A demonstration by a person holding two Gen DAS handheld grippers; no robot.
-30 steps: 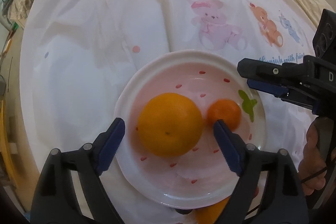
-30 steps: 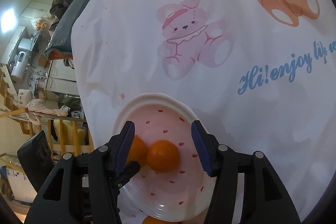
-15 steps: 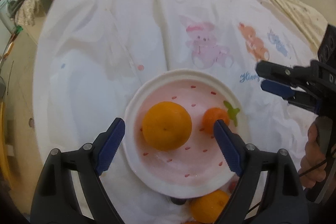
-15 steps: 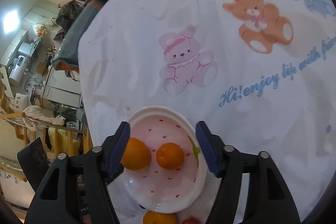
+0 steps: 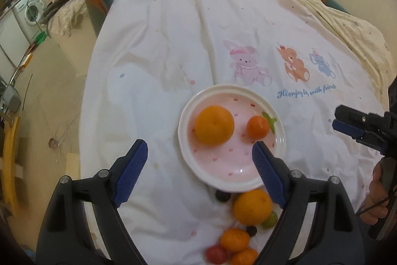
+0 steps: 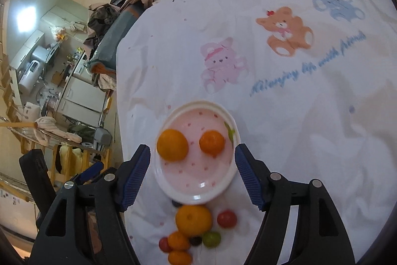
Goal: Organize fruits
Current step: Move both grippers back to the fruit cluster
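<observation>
Left wrist view: the left gripper [image 5: 197,157] is released, jaws spread wide and empty, and sits higher and farther back than 0.5 s ago, so the plate [image 5: 280,140] appears smaller. The plate rests on the white printed cloth [image 5: 153,61] and holds a large orange [image 5: 214,124] and a small tangerine [image 5: 258,127], apart from each other. The loose fruit pile [image 5: 251,208] just beside the plate's near rim is now exposed in full. The right gripper [image 5: 347,121] appears at the right edge; its jaw state cannot be determined here. Right wrist view: the right gripper [image 6: 192,170] is released and empty, also pulled back since the earlier frame. The plate [image 6: 198,196] lies between its fingers; the unsorted fruit [image 6: 193,219] lies just beside the near rim.
</observation>
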